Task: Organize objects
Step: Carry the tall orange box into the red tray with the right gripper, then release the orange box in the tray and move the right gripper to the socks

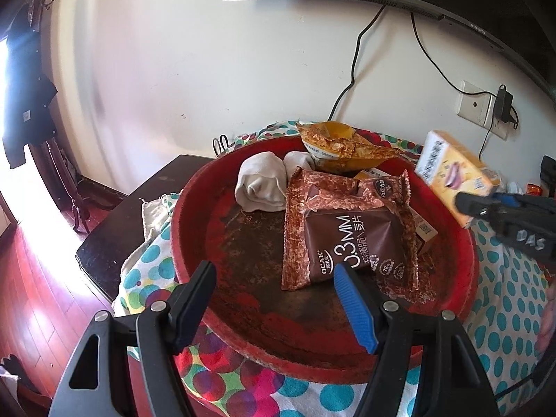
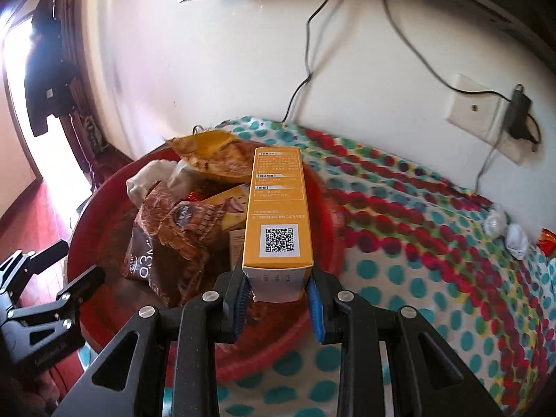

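Note:
A round red tray point(image 1: 194, 187) sits on a dotted cloth. In it lie a brown oat-crisp packet point(image 1: 351, 239), an orange snack packet point(image 1: 344, 149) and rolled beige socks point(image 1: 260, 184). My left gripper point(image 1: 274, 278) is open and empty over the tray's near rim. My right gripper point(image 2: 278, 288) is shut on a yellow box point(image 2: 278, 215) and holds it above the tray's right side point(image 2: 326, 222). The box point(image 1: 451, 173) and the right gripper point(image 1: 486, 205) also show in the left wrist view at the right.
The dotted cloth point(image 2: 434, 260) covers the table to the right, with small white wrapped items point(image 2: 507, 232) near the wall. A dark wooden table point(image 1: 132, 215) lies left. A wall socket with charger point(image 1: 486, 104) and cables hang under a monitor.

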A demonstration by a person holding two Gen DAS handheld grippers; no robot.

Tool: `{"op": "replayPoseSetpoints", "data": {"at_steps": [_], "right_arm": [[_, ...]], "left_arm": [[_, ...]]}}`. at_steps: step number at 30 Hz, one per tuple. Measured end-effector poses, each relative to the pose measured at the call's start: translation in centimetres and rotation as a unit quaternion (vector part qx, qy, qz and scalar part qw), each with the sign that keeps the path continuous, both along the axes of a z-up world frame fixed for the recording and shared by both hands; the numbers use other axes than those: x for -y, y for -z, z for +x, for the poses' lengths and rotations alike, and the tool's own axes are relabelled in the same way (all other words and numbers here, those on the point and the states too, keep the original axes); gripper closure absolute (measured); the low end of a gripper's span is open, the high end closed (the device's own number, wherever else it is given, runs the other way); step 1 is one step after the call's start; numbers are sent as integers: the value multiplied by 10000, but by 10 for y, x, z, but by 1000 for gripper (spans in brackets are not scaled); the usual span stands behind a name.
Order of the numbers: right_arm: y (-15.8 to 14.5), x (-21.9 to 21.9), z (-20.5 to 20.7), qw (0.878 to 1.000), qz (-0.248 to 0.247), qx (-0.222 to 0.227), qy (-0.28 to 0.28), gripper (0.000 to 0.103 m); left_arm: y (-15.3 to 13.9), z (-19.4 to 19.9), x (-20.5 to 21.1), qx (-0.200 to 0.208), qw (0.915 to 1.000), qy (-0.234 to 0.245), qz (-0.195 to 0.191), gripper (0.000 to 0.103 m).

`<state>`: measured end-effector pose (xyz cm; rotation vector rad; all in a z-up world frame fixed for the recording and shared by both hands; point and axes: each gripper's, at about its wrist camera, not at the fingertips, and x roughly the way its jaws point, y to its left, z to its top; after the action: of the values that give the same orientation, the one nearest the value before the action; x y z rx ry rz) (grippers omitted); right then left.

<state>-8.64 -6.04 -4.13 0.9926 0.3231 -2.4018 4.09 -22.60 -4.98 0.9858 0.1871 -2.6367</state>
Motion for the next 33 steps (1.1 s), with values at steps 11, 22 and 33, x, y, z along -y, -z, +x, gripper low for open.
{"op": "replayPoseSetpoints", "data": {"at_steps": [11,22,33], "right_arm": [[31,27,-17,9993,-69,370,78,75],[21,27,-9,9999,19,99,6,47],[6,10,2,9999,-24,-113,30,40]], "left_arm": [[3,-3,5,41,9999,0,131,31],[4,-4,3,65,9999,34,149,31],[4,-3,1,86,9999,43,125,31]]}}
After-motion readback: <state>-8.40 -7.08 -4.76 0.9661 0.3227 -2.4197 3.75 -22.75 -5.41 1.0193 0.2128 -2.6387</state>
